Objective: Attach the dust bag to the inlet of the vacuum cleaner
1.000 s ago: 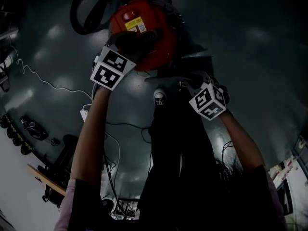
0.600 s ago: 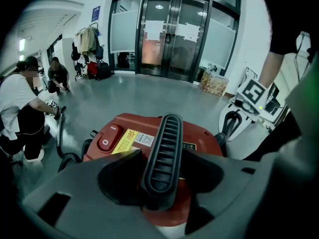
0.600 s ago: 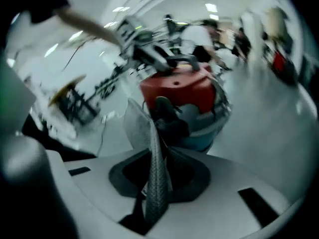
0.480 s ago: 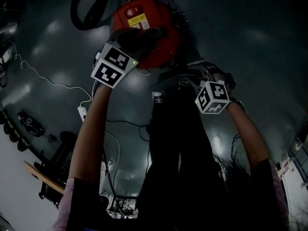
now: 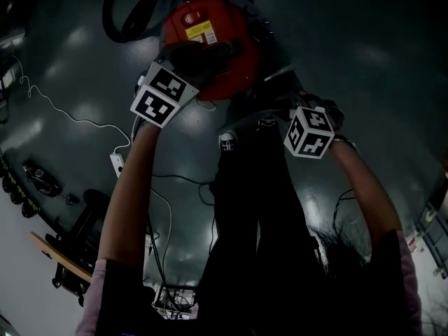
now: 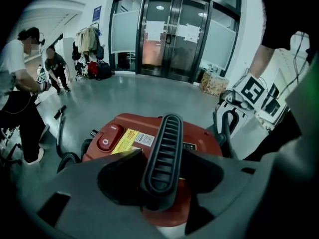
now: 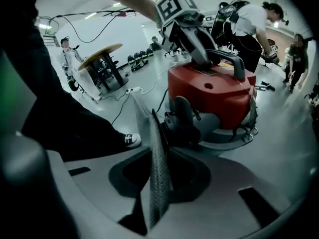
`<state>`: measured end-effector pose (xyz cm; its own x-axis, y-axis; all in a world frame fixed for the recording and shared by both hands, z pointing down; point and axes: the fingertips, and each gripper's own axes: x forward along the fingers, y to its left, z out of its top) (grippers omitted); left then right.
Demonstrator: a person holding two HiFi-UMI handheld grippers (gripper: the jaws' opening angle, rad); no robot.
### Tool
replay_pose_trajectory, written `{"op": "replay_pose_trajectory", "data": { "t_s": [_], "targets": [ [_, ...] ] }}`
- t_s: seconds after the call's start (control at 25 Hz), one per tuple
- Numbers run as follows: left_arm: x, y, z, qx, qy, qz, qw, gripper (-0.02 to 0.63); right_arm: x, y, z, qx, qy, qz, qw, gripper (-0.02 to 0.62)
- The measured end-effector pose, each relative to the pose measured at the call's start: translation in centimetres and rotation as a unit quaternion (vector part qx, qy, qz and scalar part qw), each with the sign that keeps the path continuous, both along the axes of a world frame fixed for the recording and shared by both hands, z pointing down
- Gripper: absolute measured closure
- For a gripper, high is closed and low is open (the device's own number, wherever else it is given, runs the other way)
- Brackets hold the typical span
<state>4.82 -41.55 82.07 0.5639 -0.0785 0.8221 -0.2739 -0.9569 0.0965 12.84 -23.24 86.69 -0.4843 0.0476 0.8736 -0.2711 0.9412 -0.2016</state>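
Observation:
The red vacuum cleaner (image 5: pixel 213 37) stands on the grey floor at the top of the head view. My left gripper (image 5: pixel 194 60) is shut on its black ribbed handle (image 6: pixel 164 151), one jaw on each side. In the right gripper view the dust bag (image 7: pixel 157 171), a thin grey textured sheet, stands edge-on between the jaws of my right gripper (image 7: pixel 160 176), which is shut on it. Just beyond the bag's top edge is the black inlet (image 7: pixel 182 118) on the vacuum's grey lower body. My right gripper (image 5: pixel 271 120) is low at the vacuum's right side.
A black hose (image 5: pixel 129 12) curls behind the vacuum. A white cable and power strip (image 5: pixel 119 163) lie on the floor at the left. My shoe (image 5: pixel 229 142) stands near the vacuum. Other people (image 6: pixel 20 83) work nearby, beside a round table (image 7: pixel 102 51).
My right gripper has rolled with the dust bag in it and come a little closer to the vacuum. The left gripper has stayed on the handle.

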Motion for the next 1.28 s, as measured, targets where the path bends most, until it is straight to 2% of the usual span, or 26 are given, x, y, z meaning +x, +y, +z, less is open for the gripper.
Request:
{"op": "replay_pose_trajectory", "data": {
  "t_s": [0.12, 0.24, 0.32, 0.36, 0.44, 0.52, 0.6, 0.76, 0.84, 0.92, 1.0, 1.16, 1.28],
  "targets": [
    [-0.1, -0.1, 0.1, 0.0, 0.002, -0.001, 1.0, 0.37, 0.5, -0.1, 0.5, 0.002, 0.043, -0.024, 0.999, 0.518],
    [-0.1, -0.1, 0.3, 0.001, 0.0, -0.002, 1.0, 0.37, 0.5, -0.5, 1.0, 0.05, 0.077, -0.005, 0.996, 0.523],
    [-0.1, 0.0, 0.3, 0.002, -0.003, -0.001, 1.0, 0.37, 0.4, -0.7, 1.2, 0.087, 0.081, 0.012, 0.993, 0.523],
    [-0.1, 0.1, 0.4, 0.002, -0.002, -0.001, 1.0, 0.37, 0.4, -0.8, 1.3, 0.089, 0.079, 0.033, 0.992, 0.523],
    [0.0, 0.0, 0.3, 0.003, -0.001, -0.002, 1.0, 0.37, 0.6, -1.2, 1.5, 0.051, 0.064, 0.111, 0.99, 0.526],
    [0.0, -0.1, 0.2, 0.005, -0.001, -0.001, 1.0, 0.37, 0.7, -1.3, 1.6, 0.008, 0.042, 0.178, 0.983, 0.531],
    [0.1, 0.0, 0.2, 0.003, -0.002, -0.001, 1.0, 0.37, 0.7, -1.2, 1.5, -0.002, 0.033, 0.176, 0.984, 0.531],
    [0.1, 0.1, -0.1, -0.011, 0.004, -0.002, 0.9999, 0.37, 0.8, -0.9, 1.1, 0.004, 0.048, 0.117, 0.992, 0.529],
    [-0.1, -0.1, -0.4, -0.023, 0.008, -0.02, 0.9995, 0.349, 0.9, -0.8, 1.0, -0.005, 0.058, 0.112, 0.992, 0.487],
    [-0.4, -0.4, -0.9, -0.029, 0.017, -0.046, 0.9984, 0.344, 1.3, -0.6, 0.8, -0.02, 0.063, 0.124, 0.99, 0.43],
    [-0.7, -0.6, -1.7, -0.028, 0.025, -0.06, 0.9975, 0.339, 2.0, -0.5, 0.3, -0.031, 0.065, 0.144, 0.987, 0.425],
    [-1.7, -0.4, -4.0, -0.012, 0.035, -0.062, 0.9974, 0.34, 3.3, -0.3, -1.3, -0.037, 0.072, 0.182, 0.98, 0.425],
    [-2.4, 0.8, -5.8, -0.002, 0.046, -0.068, 0.9967, 0.341, 3.9, -0.4, -3.2, -0.045, 0.06, 0.234, 0.969, 0.425]
  ]
}}
